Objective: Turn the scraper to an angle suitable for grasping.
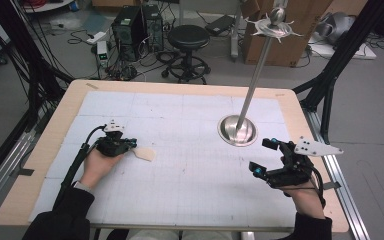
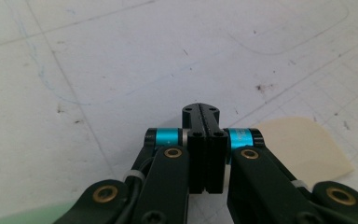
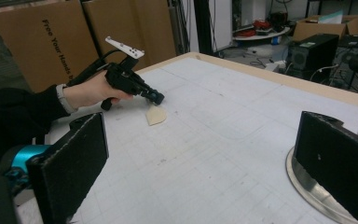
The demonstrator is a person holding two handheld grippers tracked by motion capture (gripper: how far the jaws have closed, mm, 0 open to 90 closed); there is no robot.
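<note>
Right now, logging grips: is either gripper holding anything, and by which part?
Nothing is held. The left gripper is shut empty beside the beige piece; the right gripper is open and empty.

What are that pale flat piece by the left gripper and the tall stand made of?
The pale flat piece looks like thin paper, card or plastic: cream, matte, lying flat. The stand seems polished metal: its round base and pole reflect light.
</note>
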